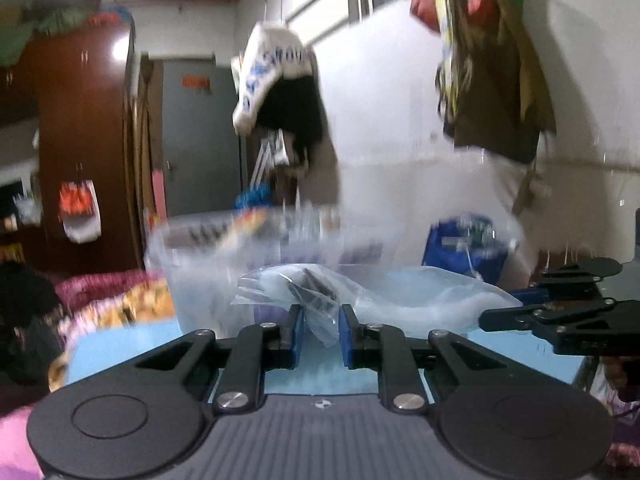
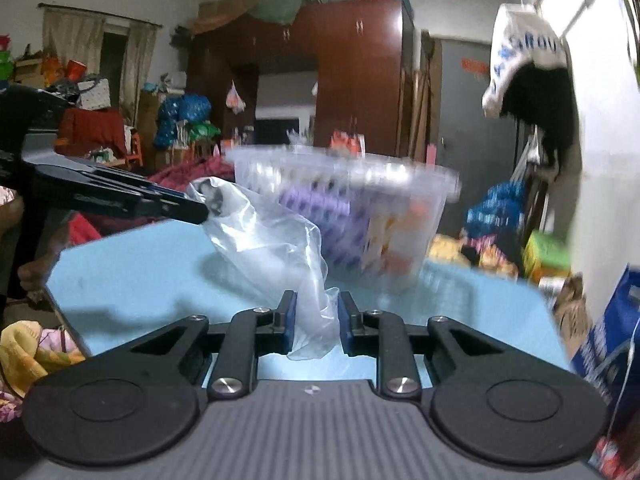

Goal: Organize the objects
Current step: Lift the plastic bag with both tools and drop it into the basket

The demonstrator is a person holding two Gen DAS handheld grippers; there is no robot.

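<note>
Blue table (image 2: 132, 276); plastic bag (image 2: 272, 248) clamped, print unreadable.

I see dim indoor light, heavy motion blur across both views, glare on the wardrobe (image 1: 120, 50) upper left, dark fisheye corners.

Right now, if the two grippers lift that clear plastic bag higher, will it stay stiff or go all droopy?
Probably droopy: the clear plastic bag already sags and crumples between the left gripper and right gripper. It looks light and thin. The film seems glossy, so it might slip.
</note>
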